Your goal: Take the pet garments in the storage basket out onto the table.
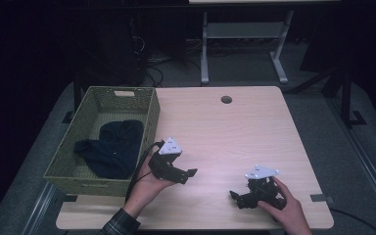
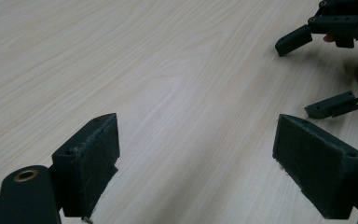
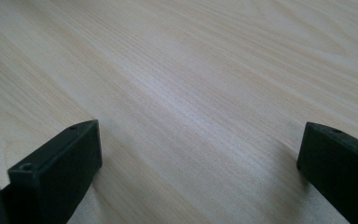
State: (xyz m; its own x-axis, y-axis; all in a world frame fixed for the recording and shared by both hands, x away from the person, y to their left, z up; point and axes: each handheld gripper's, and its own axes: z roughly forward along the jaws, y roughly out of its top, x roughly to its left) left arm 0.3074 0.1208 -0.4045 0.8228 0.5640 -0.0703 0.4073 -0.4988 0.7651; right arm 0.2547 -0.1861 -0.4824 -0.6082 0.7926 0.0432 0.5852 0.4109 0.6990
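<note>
Nearest the person, the right gripper (image 1: 237,197) rests low over the front right part of the table (image 1: 235,127), held by the right hand (image 1: 286,208). Its jaws stand wide apart with nothing between them; in the right gripper view only bare wood grain lies between the two black jaws.

Slightly farther in and to the left, the left gripper (image 1: 192,173) is held by the left hand (image 1: 147,186) just beside the near right corner of the basket (image 1: 152,110). Its jaws are also spread wide and hold nothing. In the left gripper view the right gripper (image 2: 307,74) appears ahead at the upper right, apart from the left one, with bare tabletop between them. A black cable (image 1: 144,156) runs from the left gripper along the basket wall.

The green woven basket stands on the left side of the table. A dark cloth (image 1: 112,147) lies crumpled inside it, on its floor, well clear of both grippers.

Farther back, a round hole (image 1: 226,99) sits in the tabletop near the far edge. Beyond the table stands a grey metal frame (image 1: 245,34) on the floor.

No readable writing or brand marks can be made out.
</note>
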